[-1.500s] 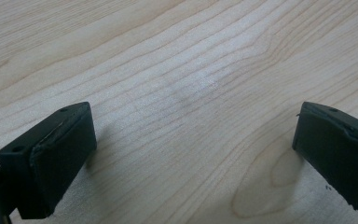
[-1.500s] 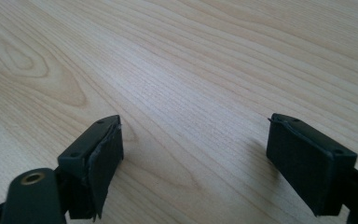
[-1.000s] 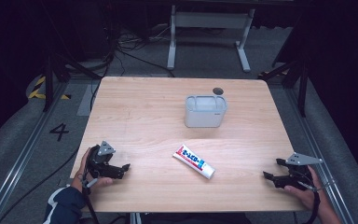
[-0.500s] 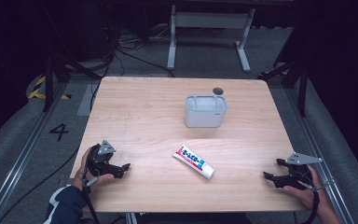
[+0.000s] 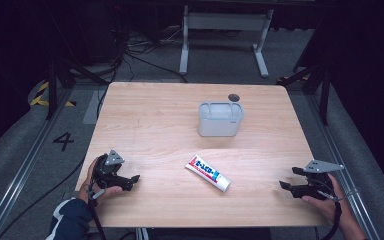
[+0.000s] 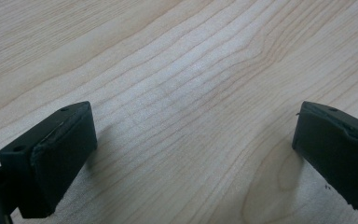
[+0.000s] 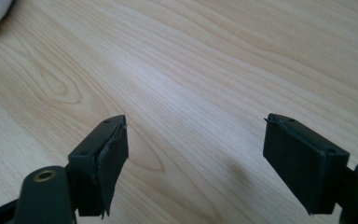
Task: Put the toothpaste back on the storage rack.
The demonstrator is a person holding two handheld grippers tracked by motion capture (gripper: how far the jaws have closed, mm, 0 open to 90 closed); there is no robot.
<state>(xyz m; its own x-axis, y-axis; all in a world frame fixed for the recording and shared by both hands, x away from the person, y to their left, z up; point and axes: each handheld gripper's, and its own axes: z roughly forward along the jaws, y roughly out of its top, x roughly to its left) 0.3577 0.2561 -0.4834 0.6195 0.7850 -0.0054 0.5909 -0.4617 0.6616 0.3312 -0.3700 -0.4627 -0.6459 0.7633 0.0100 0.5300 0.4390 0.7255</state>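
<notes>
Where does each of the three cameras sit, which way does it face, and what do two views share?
High view: above the person's side, facing forward and down on the light wooden table; left gripper, right gripper, hands.
Left gripper view: rides that gripper, facing wood; open jaws.
Right gripper view: rides that gripper, facing wood; its jaws, just closing slightly, open, nothing between.
Shared: the wood grain.
</notes>
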